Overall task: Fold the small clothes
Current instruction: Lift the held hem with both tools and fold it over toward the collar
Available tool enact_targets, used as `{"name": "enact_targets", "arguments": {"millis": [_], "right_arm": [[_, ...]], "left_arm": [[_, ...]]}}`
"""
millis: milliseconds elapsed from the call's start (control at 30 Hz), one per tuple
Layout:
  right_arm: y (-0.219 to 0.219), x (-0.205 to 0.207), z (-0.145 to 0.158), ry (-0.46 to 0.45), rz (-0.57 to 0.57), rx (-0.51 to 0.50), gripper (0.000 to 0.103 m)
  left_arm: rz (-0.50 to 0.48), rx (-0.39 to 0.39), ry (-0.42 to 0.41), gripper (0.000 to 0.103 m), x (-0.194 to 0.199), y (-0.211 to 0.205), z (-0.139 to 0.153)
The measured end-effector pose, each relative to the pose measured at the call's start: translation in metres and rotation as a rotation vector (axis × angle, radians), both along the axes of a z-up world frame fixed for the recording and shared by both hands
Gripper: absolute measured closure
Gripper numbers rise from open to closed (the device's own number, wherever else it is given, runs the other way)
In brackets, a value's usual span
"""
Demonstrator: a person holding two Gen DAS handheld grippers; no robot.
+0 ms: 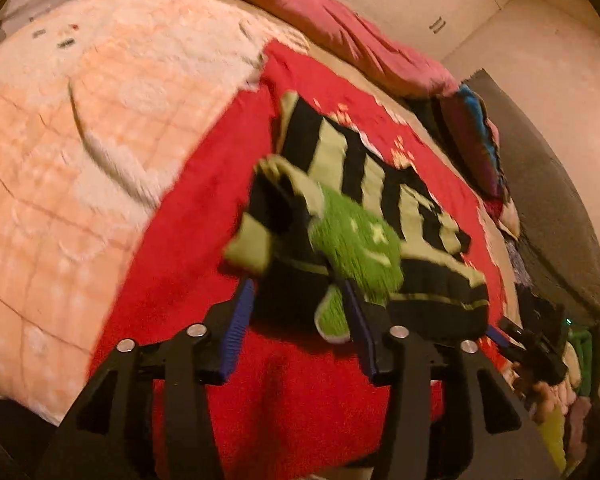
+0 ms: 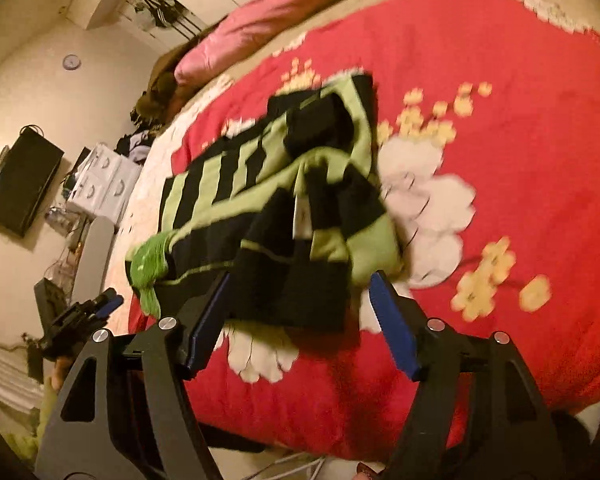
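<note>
- The small striped sweater (image 1: 364, 216), black and pale green with a bright green patch, lies on the red blanket (image 1: 204, 216) that covers the bed; it is bunched, with its near part doubled over the rest.
- The left hand-held gripper (image 1: 300, 320) has its jaws apart at the sweater's near hem, the cloth lying between the blue pads, which do not look pressed on it.
- The right hand-held gripper (image 2: 300, 320) also stands apart, at the sweater's near edge; nothing is clamped.
- Judged from this, one fold looks laid and let go: the sweater is roughly halved but lumpy and skewed.
- Left to do, as I read it: flatten the layers, tuck the loose sleeve, fold again into a tidy packet.
- Beside the blanket, away from the sweater, lies a peach fleece cover (image 1: 60, 140); no other small clothes are clearly seen waiting.
</note>
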State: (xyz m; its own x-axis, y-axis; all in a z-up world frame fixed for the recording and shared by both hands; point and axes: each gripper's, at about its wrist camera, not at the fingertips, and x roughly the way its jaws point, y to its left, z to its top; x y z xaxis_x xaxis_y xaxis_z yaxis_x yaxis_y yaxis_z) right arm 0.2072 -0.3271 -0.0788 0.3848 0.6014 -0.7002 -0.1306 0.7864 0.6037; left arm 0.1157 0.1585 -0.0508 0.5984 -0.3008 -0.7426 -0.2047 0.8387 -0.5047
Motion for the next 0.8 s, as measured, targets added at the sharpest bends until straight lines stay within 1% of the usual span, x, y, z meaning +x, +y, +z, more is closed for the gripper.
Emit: {"name": "enact_targets", "arguments": {"millis": [33, 100, 167, 200, 233, 400, 433, 467, 500, 533, 567, 600, 667, 700, 800], "right_arm": [[0.004, -0.001, -0.002, 0.003, 0.01, -0.008, 0.04], [0.009, -0.002, -0.005, 0.011, 0.014, -0.027, 0.038], [0.011, 0.0, -0.009, 0.021, 0.003, -0.029, 0.037], [0.01, 0.001, -0.01, 0.024, -0.002, -0.022, 0.036], [0.011, 0.003, -0.011, 0.028, -0.004, -0.011, 0.036], [0.015, 0.006, -0.022, 0.055, 0.0, 0.005, 0.037], [0.015, 0.006, -0.023, 0.059, 0.006, 0.013, 0.038], [0.016, 0.006, -0.024, 0.06, 0.009, 0.021, 0.045], [0.016, 0.007, -0.024, 0.061, 0.016, 0.031, 0.053], [0.016, 0.006, -0.024, 0.057, 0.018, 0.03, 0.056], [0.016, 0.006, -0.024, 0.051, 0.021, 0.029, 0.063], [0.014, 0.006, -0.023, 0.046, 0.025, 0.035, 0.077], [0.011, 0.003, -0.02, 0.036, 0.029, 0.052, 0.085], [0.009, 0.0, -0.017, 0.031, 0.026, 0.086, 0.088], [0.0, -0.002, -0.005, -0.003, 0.018, 0.159, 0.09]], "left_arm": [[-0.003, 0.002, 0.006, 0.05, -0.001, -0.002, -0.003], [-0.014, 0.009, 0.014, 0.05, -0.002, -0.007, -0.008], [-0.024, 0.009, 0.02, 0.048, 0.001, -0.012, -0.012], [-0.033, 0.013, 0.024, 0.044, 0.004, -0.015, -0.015], [-0.038, 0.017, 0.032, 0.042, 0.007, -0.018, -0.019], [-0.03, 0.014, 0.063, 0.042, 0.025, -0.025, -0.037], [-0.028, 0.04, 0.063, 0.044, 0.027, -0.028, -0.037], [-0.032, 0.073, 0.064, 0.046, 0.029, -0.031, -0.037], [-0.041, 0.106, 0.065, 0.06, 0.03, -0.035, -0.038], [-0.049, 0.113, 0.066, 0.082, 0.03, -0.037, -0.037], [-0.055, 0.106, 0.064, 0.093, 0.03, -0.037, -0.037], [-0.057, 0.093, 0.057, 0.097, 0.028, -0.037, -0.034], [-0.055, 0.081, 0.041, 0.097, 0.024, -0.034, -0.027], [-0.049, 0.075, 0.029, 0.097, 0.02, -0.032, -0.021], [-0.041, 0.072, -0.024, 0.097, 0.012, -0.03, 0.002]]}}
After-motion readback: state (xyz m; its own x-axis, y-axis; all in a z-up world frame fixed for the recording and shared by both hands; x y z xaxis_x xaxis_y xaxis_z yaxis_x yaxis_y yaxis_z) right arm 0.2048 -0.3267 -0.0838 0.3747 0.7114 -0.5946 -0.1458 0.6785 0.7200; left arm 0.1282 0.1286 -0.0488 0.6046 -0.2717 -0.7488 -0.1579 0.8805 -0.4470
